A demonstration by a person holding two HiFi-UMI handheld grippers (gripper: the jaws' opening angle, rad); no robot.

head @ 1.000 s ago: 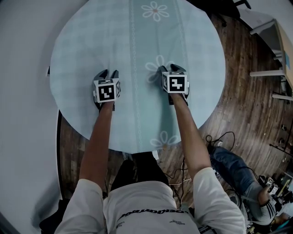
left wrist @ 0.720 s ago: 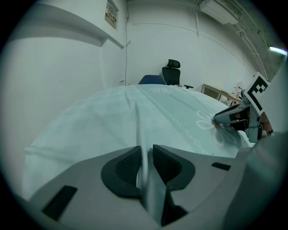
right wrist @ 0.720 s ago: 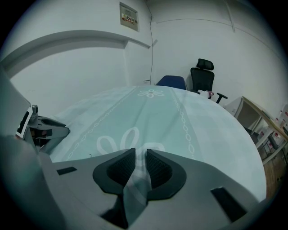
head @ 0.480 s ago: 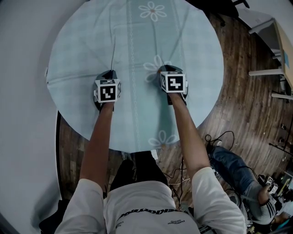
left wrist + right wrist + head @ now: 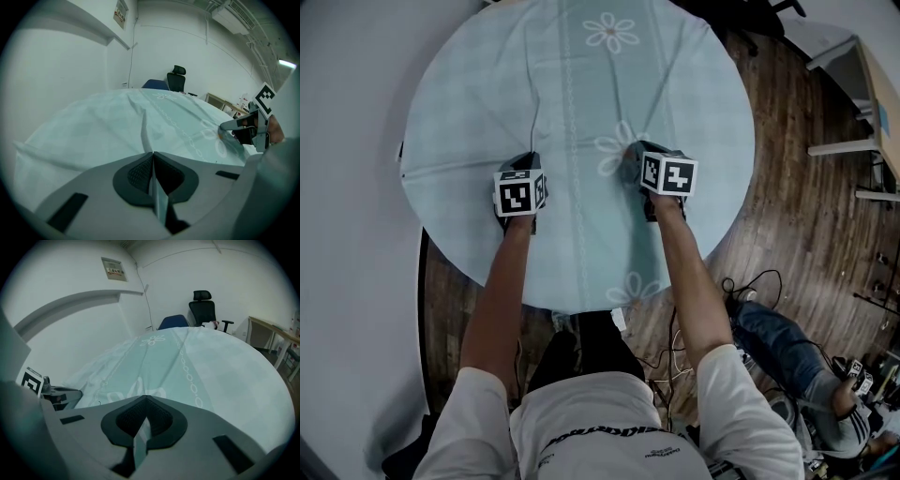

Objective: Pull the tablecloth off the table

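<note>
A pale blue tablecloth (image 5: 581,103) with white flower prints covers a round table. My left gripper (image 5: 523,161) rests on its near left part, jaws shut on a pinched fold of the tablecloth (image 5: 143,133). My right gripper (image 5: 633,161) sits by a flower print near the middle, shut on another raised fold of cloth (image 5: 140,430). Creases run away from both pinches toward the far edge. In the left gripper view the right gripper (image 5: 229,126) shows at the right; in the right gripper view the left gripper (image 5: 70,393) shows at the left.
A white wall runs along the left of the table. Dark wood floor (image 5: 806,225) lies to the right, with cables and a seated person's legs (image 5: 787,352) at the lower right. A black office chair (image 5: 204,308) and a desk (image 5: 276,336) stand beyond the table.
Both grippers went from open to shut, each pinching up a fold of the cloth. Creases have formed ahead of them, and the cloth has slid slightly toward me.
</note>
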